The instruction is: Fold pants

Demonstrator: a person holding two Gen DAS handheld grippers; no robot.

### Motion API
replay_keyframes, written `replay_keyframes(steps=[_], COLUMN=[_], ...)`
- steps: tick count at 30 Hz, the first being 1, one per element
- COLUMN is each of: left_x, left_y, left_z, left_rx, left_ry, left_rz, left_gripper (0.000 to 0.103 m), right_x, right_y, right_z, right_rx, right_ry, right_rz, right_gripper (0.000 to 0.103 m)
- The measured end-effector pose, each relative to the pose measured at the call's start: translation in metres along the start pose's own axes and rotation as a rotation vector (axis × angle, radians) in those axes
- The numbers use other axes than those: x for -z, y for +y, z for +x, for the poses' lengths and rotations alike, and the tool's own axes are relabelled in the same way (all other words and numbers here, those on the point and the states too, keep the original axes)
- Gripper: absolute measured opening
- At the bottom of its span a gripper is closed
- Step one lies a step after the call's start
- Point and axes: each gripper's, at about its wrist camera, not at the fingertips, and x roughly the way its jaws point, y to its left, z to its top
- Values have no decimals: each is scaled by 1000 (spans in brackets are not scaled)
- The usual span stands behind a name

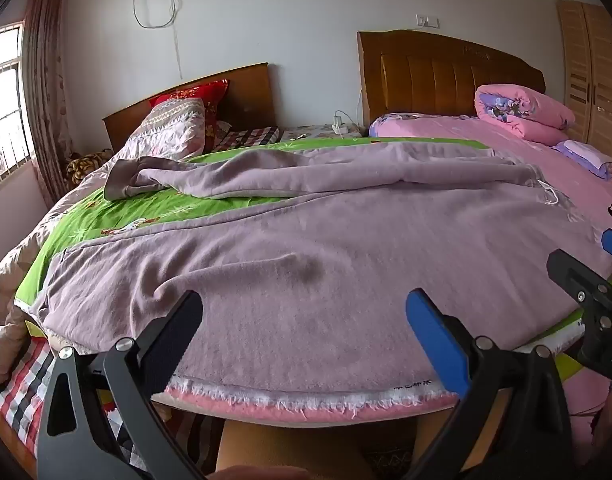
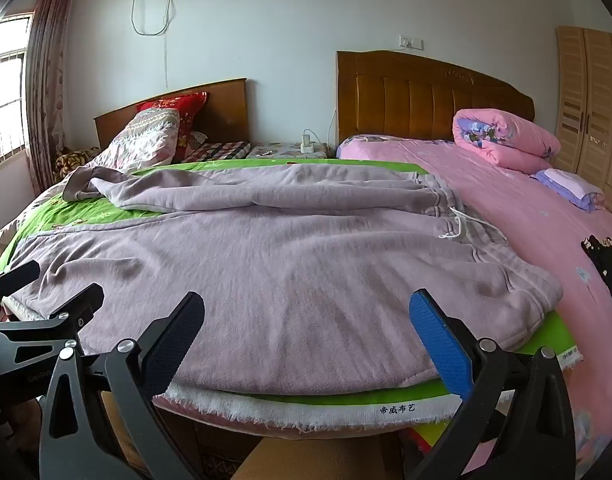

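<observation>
Mauve sweatpants [image 1: 306,248] lie spread across a green sheet [image 1: 86,220] on the bed. One leg lies near me, the other [image 1: 266,176] is rumpled behind it, cuff to the left. The waistband with a white drawstring [image 2: 458,224] is at the right. My left gripper [image 1: 306,320] is open and empty above the near leg by the bed's front edge. My right gripper [image 2: 308,320] is open and empty over the near leg, close to the waistband. Each gripper shows in the other's view: the right one [image 1: 610,264] and the left one [image 2: 46,292].
The green sheet's frayed white hem [image 2: 306,404] hangs over the bed's front edge. A pink sheet [image 2: 526,216] covers the bed to the right, with a folded pink quilt [image 2: 502,140] by the wooden headboard [image 2: 426,92]. Pillows [image 1: 174,128] lie at the back left. A wardrobe [image 2: 586,100] stands at the far right.
</observation>
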Motion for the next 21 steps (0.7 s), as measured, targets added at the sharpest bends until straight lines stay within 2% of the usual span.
replay_keyframes(steps=[21], left_x=[0], left_y=[0], left_z=[0], left_rx=[-3], left_ry=[4], left_rz=[3], left_gripper=[102], right_x=[1], right_y=[-1], right_z=[1], right_rx=[-1], right_ry=[0], right_rz=[4], right_gripper=[99])
